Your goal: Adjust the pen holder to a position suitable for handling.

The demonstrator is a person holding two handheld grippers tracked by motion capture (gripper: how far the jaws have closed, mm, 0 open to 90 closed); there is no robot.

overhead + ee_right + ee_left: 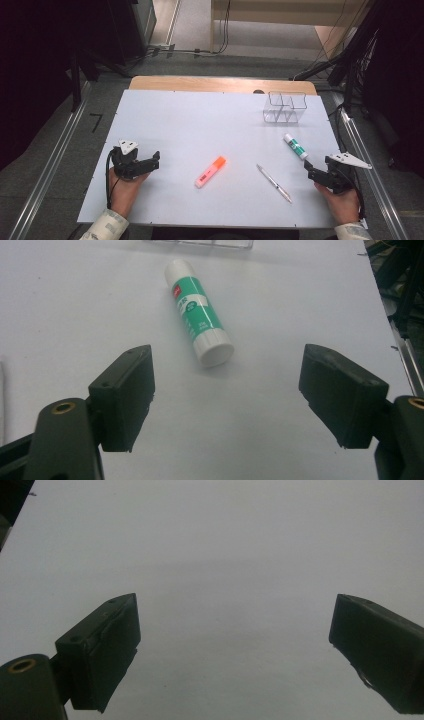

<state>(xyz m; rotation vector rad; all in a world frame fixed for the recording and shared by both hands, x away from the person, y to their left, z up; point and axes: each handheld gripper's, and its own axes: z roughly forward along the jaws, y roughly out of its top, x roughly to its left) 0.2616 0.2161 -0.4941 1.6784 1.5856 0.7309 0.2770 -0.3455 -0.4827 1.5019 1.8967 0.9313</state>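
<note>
We hold the right gripper (309,166) low over the white table (200,120), jaws spread wide with nothing between them. The glue stick (199,312) lies flat just ahead of those jaws, apart from both pads, and it is the thing we seem to be reaching for. In the right gripper view its long axis runs away from the tongs, slightly slanted, with the white base end nearest us and the cap pointing toward the clear organiser (285,107) beyond. The open gap thus lies across the stick's width, so by our reading a short push forward would bring the pads alongside its body. Our left gripper (156,159) rests well apart on the other side, also wide and empty, facing bare table; the right hand is plainly the nearer.
</note>
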